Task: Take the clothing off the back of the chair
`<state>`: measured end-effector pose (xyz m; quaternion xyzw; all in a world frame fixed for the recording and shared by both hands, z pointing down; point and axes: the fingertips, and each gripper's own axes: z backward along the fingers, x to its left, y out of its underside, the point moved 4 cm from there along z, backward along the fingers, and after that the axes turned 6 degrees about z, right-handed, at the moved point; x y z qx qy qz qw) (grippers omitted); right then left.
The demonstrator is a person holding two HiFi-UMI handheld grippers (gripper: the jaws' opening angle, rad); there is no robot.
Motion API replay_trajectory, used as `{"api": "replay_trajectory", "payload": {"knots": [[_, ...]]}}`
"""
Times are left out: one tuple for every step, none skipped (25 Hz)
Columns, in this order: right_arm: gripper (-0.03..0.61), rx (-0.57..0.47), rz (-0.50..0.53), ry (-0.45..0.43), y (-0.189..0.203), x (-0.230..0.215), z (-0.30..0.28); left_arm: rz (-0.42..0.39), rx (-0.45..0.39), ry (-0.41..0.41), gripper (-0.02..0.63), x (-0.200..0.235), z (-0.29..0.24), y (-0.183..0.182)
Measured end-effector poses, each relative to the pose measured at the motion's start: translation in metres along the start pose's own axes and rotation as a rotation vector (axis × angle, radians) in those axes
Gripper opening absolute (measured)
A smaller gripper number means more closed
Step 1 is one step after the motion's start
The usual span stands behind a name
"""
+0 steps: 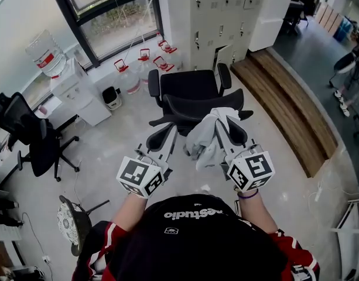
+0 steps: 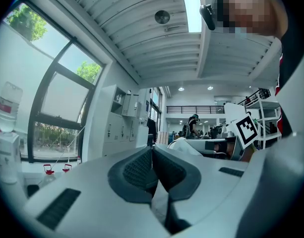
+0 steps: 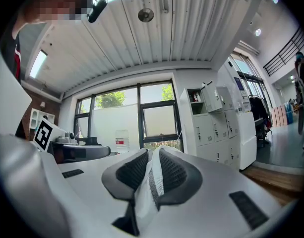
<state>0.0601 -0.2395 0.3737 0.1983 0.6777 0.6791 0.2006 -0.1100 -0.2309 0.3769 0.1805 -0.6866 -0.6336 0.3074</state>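
Office floor, seen from above: a person in a black-and-red top holds 2 grippers level, both pointing toward a black office chair (image 1: 190, 92) with 2 armrests. The right gripper (image 1: 222, 117) has its jaws clamped on a white-and-grey garment (image 1: 207, 138). The right gripper view shows a fold of the white cloth pinched between the ribbed dark pads (image 3: 175, 172) and trailing down the slot behind them. From the head view, the garment hangs in a loose bunch from those jaws, on the near side of the chair's backrest. Whether any of it touches the backrest cannot be told.

The left gripper (image 1: 172, 127) sits just beside the garment, on its left. Its 2 jaws are closed against each other with nothing between them, as the left gripper view makes plain.

Beyond the chair stands a bank of white lockers (image 1: 220, 10), with a cluster of clear water jugs (image 1: 145, 60) with red caps on the floor below a dark-framed window (image 1: 112, 16). At the left, a water dispenser (image 1: 74, 89) topped by a bottle stands against the wall, and a second office chair (image 1: 30, 136), also black, is parked near it. A low wooden platform (image 1: 290, 107) runs along the right side of the room.
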Motion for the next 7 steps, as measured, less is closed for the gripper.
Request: {"api": "replay_trajectory", "payload": {"knots": [[0.083, 0.002, 0.001, 0.000, -0.0015, 0.0026, -0.0018, 0.003, 0.000, 0.002, 0.028, 0.0025, 0.0013, -0.0011], [0.083, 0.004, 0.004, 0.001, -0.0033, 0.0049, -0.0033, 0.006, 0.000, 0.004, 0.028, 0.0046, 0.0024, -0.0024], [0.083, 0.005, 0.006, 0.003, -0.0050, 0.0062, -0.0041, 0.007, 0.000, 0.007, 0.028, 0.0059, 0.0028, -0.0035], [0.083, 0.006, 0.008, 0.005, -0.0060, 0.0063, -0.0043, 0.008, 0.001, 0.010, 0.028, 0.0062, 0.0024, -0.0038], [0.083, 0.006, 0.009, 0.008, -0.0063, 0.0057, -0.0041, 0.009, 0.001, 0.012, 0.028, 0.0060, 0.0014, -0.0036], [0.083, 0.007, 0.010, 0.010, -0.0064, 0.0048, -0.0037, 0.008, 0.002, 0.014, 0.028, 0.0055, 0.0002, -0.0031], [0.083, 0.007, 0.011, 0.012, -0.0065, 0.0038, -0.0034, 0.008, 0.002, 0.015, 0.028, 0.0049, -0.0011, -0.0026]]}}
